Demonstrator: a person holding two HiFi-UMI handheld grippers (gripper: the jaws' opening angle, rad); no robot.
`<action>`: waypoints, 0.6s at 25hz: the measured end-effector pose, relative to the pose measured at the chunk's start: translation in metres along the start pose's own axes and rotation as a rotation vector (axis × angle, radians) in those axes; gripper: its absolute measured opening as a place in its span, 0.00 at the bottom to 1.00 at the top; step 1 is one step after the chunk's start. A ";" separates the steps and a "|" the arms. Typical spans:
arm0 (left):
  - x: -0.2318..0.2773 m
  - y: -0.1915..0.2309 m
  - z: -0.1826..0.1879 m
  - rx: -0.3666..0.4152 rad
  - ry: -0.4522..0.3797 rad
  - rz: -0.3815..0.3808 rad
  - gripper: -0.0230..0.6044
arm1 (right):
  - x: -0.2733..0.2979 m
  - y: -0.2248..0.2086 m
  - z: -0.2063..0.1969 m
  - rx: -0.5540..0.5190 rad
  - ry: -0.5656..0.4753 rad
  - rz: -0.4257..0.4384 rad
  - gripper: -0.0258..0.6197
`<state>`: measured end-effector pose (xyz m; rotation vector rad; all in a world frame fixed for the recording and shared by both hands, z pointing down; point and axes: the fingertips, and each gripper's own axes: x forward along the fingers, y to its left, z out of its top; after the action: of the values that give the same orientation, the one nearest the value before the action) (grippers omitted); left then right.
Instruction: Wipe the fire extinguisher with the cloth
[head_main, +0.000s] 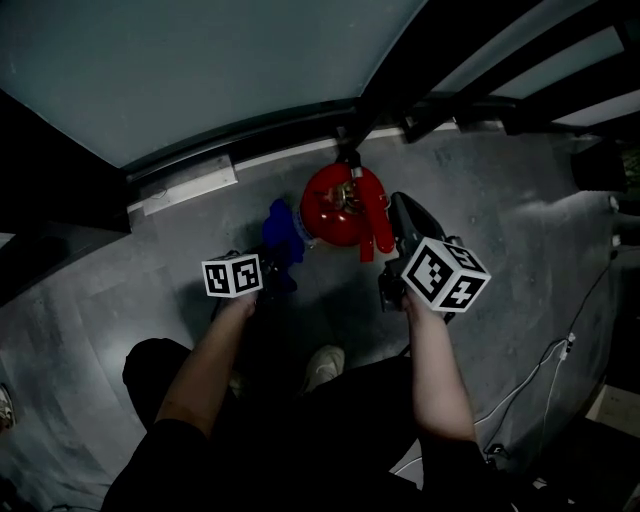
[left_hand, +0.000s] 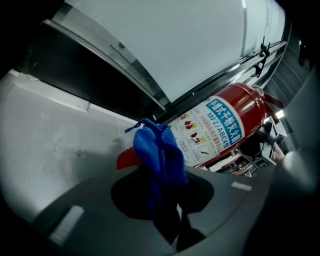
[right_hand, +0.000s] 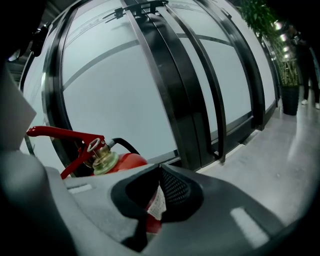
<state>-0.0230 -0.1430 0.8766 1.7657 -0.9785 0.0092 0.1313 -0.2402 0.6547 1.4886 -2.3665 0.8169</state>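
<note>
Pushing the cloth (left_hand: 159, 150) held in the left claw (left_hand: 163, 181) could tip the fire extinguisher (left_hand: 226, 125), the right claw (right_hand: 160, 172) pinching only its tag (right_hand: 157, 202).

I find the head view underexposed: only the pale frosted glass panel (head_main: 200, 70) above the red cylindrical fire extinguisher (head_main: 335, 205) carries light, and everything below the extinguisher sinks into black shadow. Both gripper views are backlit by glass behind the extinguisher, with dark corners and straight lines bowed. In the left gripper view the extinguisher's label is sharp; the blue fleecy cloth (left_hand: 160, 150) in front of it darkens downward. The near foreground is soft.
</note>
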 end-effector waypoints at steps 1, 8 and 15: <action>0.003 0.003 -0.005 -0.010 0.007 -0.001 0.17 | 0.000 0.001 -0.001 -0.001 0.002 0.005 0.05; 0.023 0.026 -0.023 -0.089 0.043 -0.001 0.17 | -0.009 -0.012 -0.002 0.009 -0.001 -0.008 0.05; 0.040 0.054 -0.040 -0.123 0.104 0.052 0.17 | -0.014 -0.021 -0.007 -0.015 0.017 -0.012 0.05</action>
<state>-0.0117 -0.1408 0.9541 1.6116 -0.9304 0.0717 0.1552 -0.2325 0.6610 1.4835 -2.3439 0.8040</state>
